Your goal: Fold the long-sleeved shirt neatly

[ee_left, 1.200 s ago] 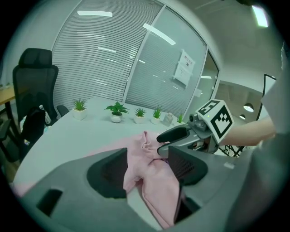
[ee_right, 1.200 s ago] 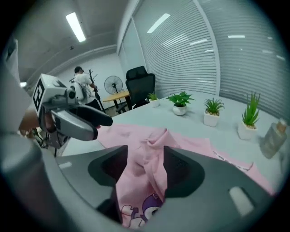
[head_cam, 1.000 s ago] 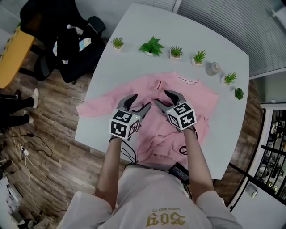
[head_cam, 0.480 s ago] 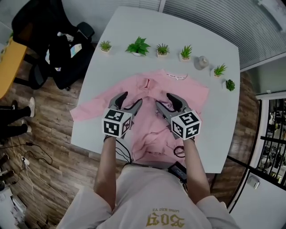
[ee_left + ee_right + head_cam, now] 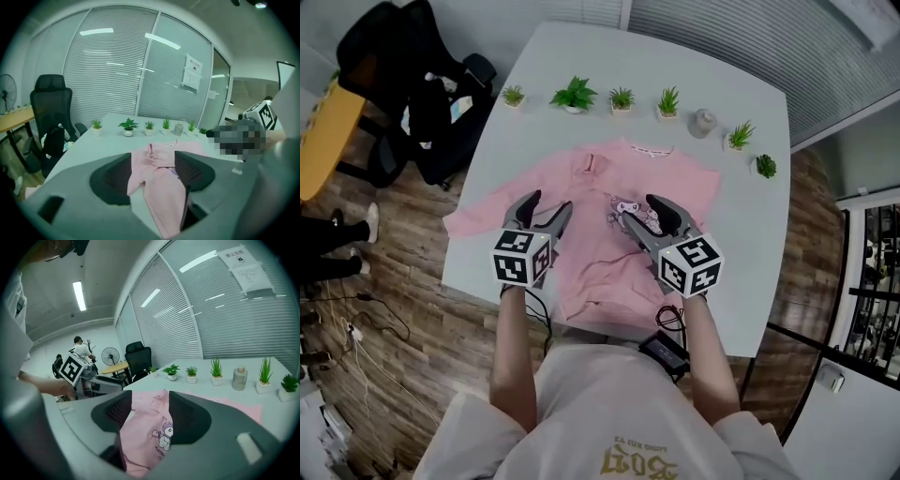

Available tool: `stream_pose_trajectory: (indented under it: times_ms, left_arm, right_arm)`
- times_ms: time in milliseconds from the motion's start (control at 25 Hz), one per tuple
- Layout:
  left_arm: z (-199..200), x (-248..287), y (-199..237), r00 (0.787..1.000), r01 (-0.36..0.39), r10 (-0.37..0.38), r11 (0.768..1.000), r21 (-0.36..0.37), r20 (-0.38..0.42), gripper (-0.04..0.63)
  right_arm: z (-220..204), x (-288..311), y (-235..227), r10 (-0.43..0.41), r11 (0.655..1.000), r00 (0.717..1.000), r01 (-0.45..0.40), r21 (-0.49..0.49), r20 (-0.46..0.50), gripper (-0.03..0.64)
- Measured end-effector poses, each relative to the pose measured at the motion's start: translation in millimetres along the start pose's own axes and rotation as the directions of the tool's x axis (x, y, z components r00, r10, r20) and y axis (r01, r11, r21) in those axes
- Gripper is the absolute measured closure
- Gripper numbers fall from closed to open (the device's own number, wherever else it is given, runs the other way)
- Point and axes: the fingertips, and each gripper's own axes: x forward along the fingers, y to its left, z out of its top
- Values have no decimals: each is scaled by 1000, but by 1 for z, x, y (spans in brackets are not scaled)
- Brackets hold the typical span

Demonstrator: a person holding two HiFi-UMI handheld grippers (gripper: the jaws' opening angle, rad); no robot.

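**Pink shirt, laid out, folding barely begun**

**Item:** shirt [image 5: 600,251] at the centre of the table [image 5: 750,234], collar at 12 o'clock, print [image 5: 162,433] facing up.

**Condition:** rumpled through the body, with a small flap of cloth turned up beside the collar at 11 o'clock. One sleeve [image 5: 476,214] stretched out to 9 o'clock. Opposite sleeve at 3 o'clock not clearly made out, possibly tucked in.

**Done, by the look of it:** spread roughly flat, no neat fold anywhere.

**Left to do:** smoothing, both sleeves brought in, then the body folds.

**Left gripper** [image 5: 547,203]**:** jaws apart, gripping nothing, above the shirt's 9 o'clock half.

**Right gripper** [image 5: 639,208]**:** jaws likewise apart and empty, above the print.

**Edges:**
- Cuff at 9 o'clock at or just past the table edge.
- Hem at 6 o'clock on the near edge, seemingly hanging over.
- Black box [image 5: 663,352] with cable at 5 o'clock, just beside the hem, a likely snag.

**Open room:**
- Wide bare table at 3 o'clock.
- Narrow strip at 12 o'clock between the collar and the row of plants [image 5: 574,94] and bottle [image 5: 703,122].
- Little room at 9 o'clock.
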Motion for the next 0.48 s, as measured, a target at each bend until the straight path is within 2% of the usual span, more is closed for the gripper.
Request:
stream_pose_trajectory:
  times_ms: [240,480]
  left_arm:
    - [-16,-46,4,994,-107,107,994,-22,9,310]
    - [-30,-95,14,976,-215,216,975,-49,27,307]
  right_arm:
    - [3,-32,21,40,999,997,-41,15,65,370]
    - [-4,-54,42,94,994,991,-100,52,97,376]
